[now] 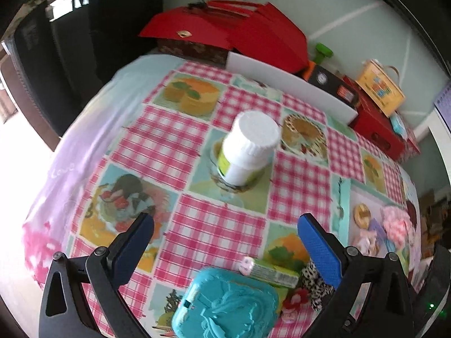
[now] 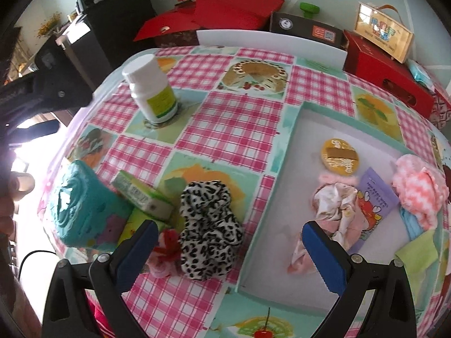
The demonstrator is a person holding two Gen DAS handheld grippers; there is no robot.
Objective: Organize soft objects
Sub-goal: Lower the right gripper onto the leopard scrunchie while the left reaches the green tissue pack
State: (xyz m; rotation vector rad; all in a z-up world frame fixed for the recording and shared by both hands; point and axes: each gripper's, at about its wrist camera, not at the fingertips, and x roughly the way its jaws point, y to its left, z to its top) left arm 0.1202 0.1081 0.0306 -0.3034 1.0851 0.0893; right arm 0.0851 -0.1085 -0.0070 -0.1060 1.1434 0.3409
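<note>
A leopard-print scrunchie (image 2: 210, 226) lies on the checked tablecloth, just ahead of my open, empty right gripper (image 2: 229, 238); it also shows in the left wrist view (image 1: 314, 280). A small red-and-pink soft flower piece (image 2: 165, 249) sits by the right gripper's left finger. A shallow white tray (image 2: 284, 169) to the right holds a pale satin scrunchie (image 2: 336, 202), a pink fluffy scrunchie (image 2: 420, 188), a yellow round pad (image 2: 339, 156) and a purple packet (image 2: 376, 194). My left gripper (image 1: 225, 229) is open and empty above the cloth.
A white pill bottle (image 1: 249, 149) stands mid-table. A teal case (image 1: 225, 307) and a green box (image 1: 272, 271) lie near the front edge. Red boxes (image 1: 225, 28), a white board (image 1: 290, 84) and a yellow carton (image 1: 380, 86) line the back.
</note>
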